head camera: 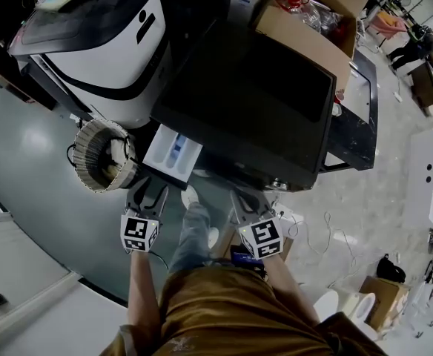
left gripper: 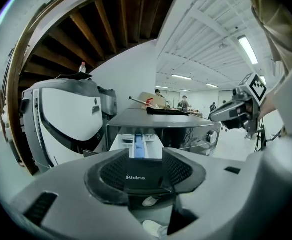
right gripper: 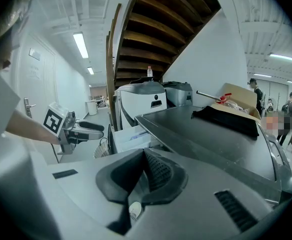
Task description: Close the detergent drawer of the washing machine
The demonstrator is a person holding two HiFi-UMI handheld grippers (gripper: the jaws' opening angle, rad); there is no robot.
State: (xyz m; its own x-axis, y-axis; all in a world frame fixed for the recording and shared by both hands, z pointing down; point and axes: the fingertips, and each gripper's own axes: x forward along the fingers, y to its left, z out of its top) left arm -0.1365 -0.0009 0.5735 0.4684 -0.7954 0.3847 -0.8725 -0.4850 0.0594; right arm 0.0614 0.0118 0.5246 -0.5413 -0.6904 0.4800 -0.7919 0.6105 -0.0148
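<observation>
Drawer (head camera: pixel 173 148): pulled out of the washer (head camera: pixel 253 102) at its 8 o'clock corner in the head view; white tray with a blue compartment.
Left gripper (head camera: pixel 147 193): just at 7 o'clock of the drawer; fingers (left gripper: pixel 183 169) spread wide, the drawer's dark front between them.
Right gripper (head camera: pixel 244 199): at 3 o'clock of the left one, fingers closed together.
Basket (head camera: pixel 101 156): round, on the floor at 9 o'clock of the drawer.
White machine (head camera: pixel 98 43): at 10 o'clock of the washer.
Box (head camera: pixel 305 21): cardboard, at the washer's 1 o'clock edge.

Left grey gripper (head camera: pixel 147 191): jaws wide apart. Right grey gripper (head camera: pixel 242 199): jaws closed together. Left forearm (head camera: pixel 142 284) and right forearm (head camera: pixel 289 284) extended side by side, both grippers tilted slightly down.
</observation>
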